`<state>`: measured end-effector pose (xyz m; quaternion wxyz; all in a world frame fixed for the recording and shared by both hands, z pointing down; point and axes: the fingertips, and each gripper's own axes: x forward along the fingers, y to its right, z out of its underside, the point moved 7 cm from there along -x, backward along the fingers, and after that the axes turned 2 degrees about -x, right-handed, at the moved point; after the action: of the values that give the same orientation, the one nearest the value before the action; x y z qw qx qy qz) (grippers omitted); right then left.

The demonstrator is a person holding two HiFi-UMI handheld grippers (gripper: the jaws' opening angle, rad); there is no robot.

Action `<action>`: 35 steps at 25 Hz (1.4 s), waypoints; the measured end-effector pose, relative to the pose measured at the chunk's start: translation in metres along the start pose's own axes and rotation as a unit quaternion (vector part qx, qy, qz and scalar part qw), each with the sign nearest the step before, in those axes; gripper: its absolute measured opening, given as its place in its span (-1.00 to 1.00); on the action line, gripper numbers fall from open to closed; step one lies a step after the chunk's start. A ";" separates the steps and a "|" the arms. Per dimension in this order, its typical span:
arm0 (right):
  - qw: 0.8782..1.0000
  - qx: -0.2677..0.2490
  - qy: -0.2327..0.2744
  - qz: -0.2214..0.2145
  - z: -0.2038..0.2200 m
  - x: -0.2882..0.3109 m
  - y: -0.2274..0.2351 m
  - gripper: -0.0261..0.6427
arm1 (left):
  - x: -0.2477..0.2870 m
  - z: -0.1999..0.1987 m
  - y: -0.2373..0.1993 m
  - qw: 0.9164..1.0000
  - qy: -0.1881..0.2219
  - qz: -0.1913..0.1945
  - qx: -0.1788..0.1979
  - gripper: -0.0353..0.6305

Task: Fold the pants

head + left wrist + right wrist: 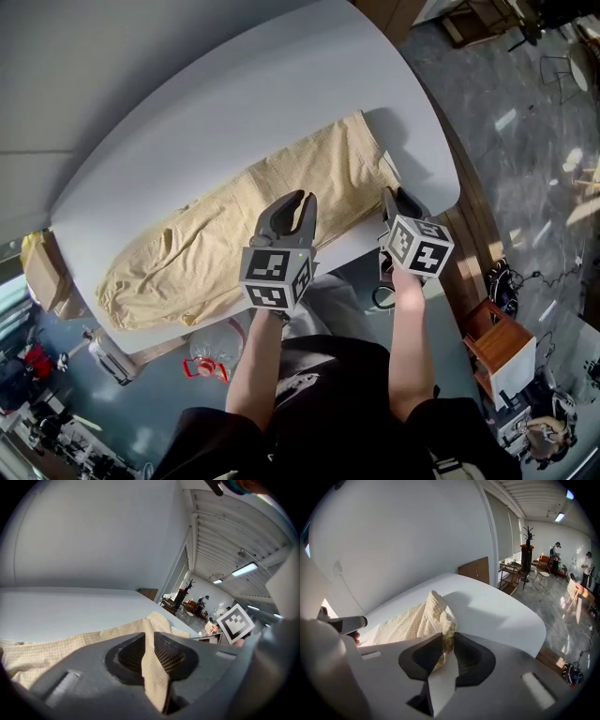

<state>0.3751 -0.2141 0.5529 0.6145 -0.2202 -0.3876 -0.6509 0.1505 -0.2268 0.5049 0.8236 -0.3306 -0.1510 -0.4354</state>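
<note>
Pants point(216, 234) lie stretched along the near edge of the table point(169, 103), so both claws can take that edge at once. Our left gripper point(302, 204) is clamped on a pinch of cloth about midway along it. Our right gripper point(392, 199) is clamped on the cloth at the right end. We judge that two spread grips will let us carry the edge over evenly.

No legible words, numbers or brand names anywhere, only black-and-white square markers point(272, 265) on the left gripper point(305, 199) and right gripper point(394, 199) (patterns, not lettering).
</note>
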 end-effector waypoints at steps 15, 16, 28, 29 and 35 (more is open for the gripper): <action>0.995 -0.035 0.084 -0.032 -0.035 -0.049 -0.058 -0.68 | -0.088 -0.003 -0.034 0.996 0.065 -0.047 -0.027 -0.71; 0.995 -0.038 0.086 -0.034 -0.036 -0.052 -0.064 -0.68 | -0.095 -0.003 -0.036 0.996 0.070 -0.051 -0.029 -0.71; 0.983 -0.099 0.126 -0.088 -0.047 -0.083 -0.163 -0.69 | -0.201 0.005 -0.083 0.983 0.131 -0.112 -0.061 -0.71; 0.981 -0.107 0.129 -0.094 -0.047 -0.085 -0.174 -0.69 | -0.210 0.007 -0.089 0.981 0.137 -0.119 -0.065 -0.71; 0.971 -0.145 0.142 -0.126 -0.047 -0.102 -0.232 -0.69 | -0.263 0.017 -0.116 0.970 0.168 -0.155 -0.087 -0.71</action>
<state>0.1742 -0.1993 0.3928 0.5377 -0.1616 -0.2231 -0.7969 -0.0949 -0.1001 0.4243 0.7277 -0.2954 -0.0220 -0.6186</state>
